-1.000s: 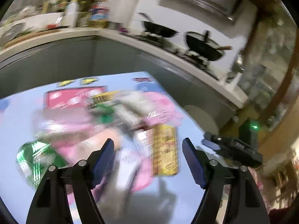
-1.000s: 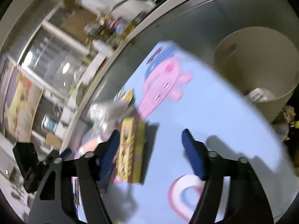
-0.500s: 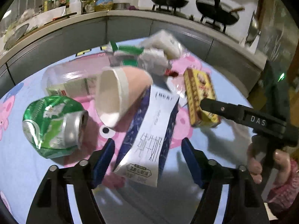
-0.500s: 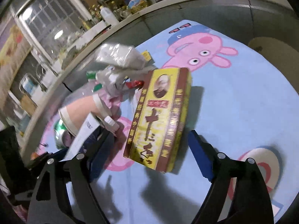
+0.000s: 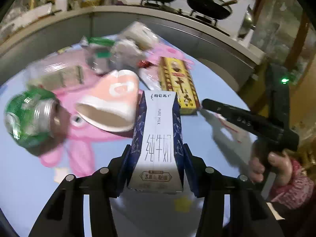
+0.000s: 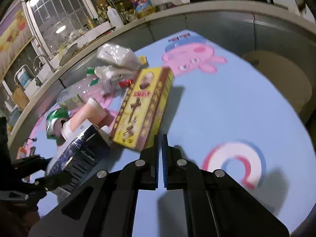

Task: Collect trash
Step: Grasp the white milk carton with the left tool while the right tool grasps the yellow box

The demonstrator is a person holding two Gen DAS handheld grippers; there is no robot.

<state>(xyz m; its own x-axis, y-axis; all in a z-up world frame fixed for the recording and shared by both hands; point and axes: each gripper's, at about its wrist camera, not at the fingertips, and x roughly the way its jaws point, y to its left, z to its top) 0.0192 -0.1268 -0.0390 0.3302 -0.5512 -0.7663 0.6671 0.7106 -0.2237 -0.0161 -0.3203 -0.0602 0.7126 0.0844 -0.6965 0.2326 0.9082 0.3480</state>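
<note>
Left gripper [image 5: 156,158] has just been closing and now grasps the milk carton [image 5: 158,138] on the blue table [image 6: 217,108], right gripper [image 6: 160,162] is clenched empty beside the yellow box [image 6: 142,108], so nearly all trash seems uncollected.

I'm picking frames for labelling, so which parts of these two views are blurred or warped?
Left wrist view: the green can and clear wrappers smear with motion, the milk carton reads sharp. Right wrist view: the yellow box is crisp, the far pig print soft. Both bend the counter edge into a fisheye curve.
</note>
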